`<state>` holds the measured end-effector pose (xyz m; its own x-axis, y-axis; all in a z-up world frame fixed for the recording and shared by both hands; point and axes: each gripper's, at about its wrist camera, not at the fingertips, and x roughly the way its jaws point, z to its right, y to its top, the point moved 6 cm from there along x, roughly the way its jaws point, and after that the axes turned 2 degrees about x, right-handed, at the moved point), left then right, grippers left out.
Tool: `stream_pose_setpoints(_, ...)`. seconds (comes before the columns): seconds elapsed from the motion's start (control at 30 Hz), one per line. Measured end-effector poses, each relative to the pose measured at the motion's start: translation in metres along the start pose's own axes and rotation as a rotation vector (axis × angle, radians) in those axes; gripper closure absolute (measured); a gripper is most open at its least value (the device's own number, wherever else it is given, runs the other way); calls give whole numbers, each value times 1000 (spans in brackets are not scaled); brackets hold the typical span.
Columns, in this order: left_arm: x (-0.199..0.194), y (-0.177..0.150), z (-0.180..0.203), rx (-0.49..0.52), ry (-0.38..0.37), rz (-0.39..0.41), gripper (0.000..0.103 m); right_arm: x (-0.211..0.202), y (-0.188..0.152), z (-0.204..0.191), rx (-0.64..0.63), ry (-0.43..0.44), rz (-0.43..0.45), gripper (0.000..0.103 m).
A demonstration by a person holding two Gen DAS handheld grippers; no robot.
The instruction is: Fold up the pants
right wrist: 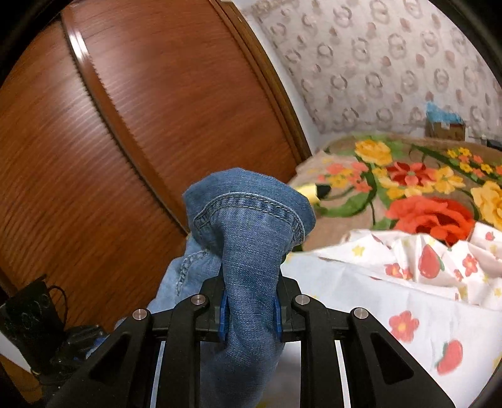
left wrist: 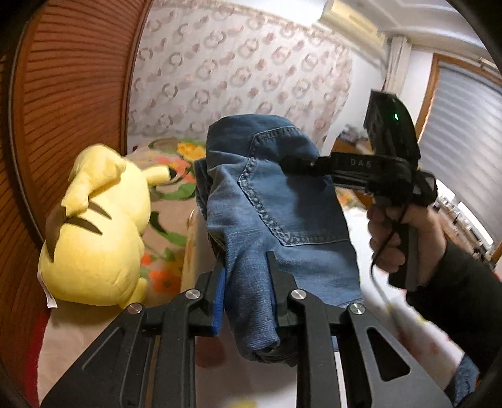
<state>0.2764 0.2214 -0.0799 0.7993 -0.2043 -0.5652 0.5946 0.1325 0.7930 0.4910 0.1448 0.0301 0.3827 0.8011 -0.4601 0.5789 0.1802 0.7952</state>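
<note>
The blue denim jeans [right wrist: 248, 251] hide the right gripper's fingertips; blurred small objects [left wrist: 464, 216] at right edge stay unidentifiable.

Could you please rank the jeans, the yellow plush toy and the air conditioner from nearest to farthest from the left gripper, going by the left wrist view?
1. jeans: clamped in the left gripper.
2. yellow plush toy: on the bed, to the left.
3. air conditioner: high on the far wall, upper right.
</note>
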Motion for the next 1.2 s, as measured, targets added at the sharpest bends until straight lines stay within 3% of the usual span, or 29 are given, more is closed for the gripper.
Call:
stream_pose_setpoints(0.13, 18, -19, -9, -11, 23, -49, 80, 41, -23, 28, -6, -108, -152, 63)
stream_pose_setpoints(0.27, 13, -26, -11, -24, 25, -56, 80, 38, -19, 37, -48, -139, -132, 49)
stream_pose_setpoints(0.43, 9, -27, -10, -27, 41, -59, 78, 27, -21, 21, -152, -237, -113, 49)
stream_pose_setpoints(0.57, 10, -29, -10, -15, 63, -80, 78, 35, -9, 15, -133, -278, -88, 49)
stream_pose_setpoints(0.73, 9, -30, -13, -15, 76, -98, 77, 50, -16, 11, -128, -334, -138, 50)
stream_pose_setpoints(0.97, 0, -30, -11, -31, 84, -94, 77, 35, -9, 0, -90, -319, -111, 50)
stream_pose_setpoints(1.2, -20, -21, -3, 16, 158, -59, 76, -23, -19, -19, -116, -294, -59, 50)
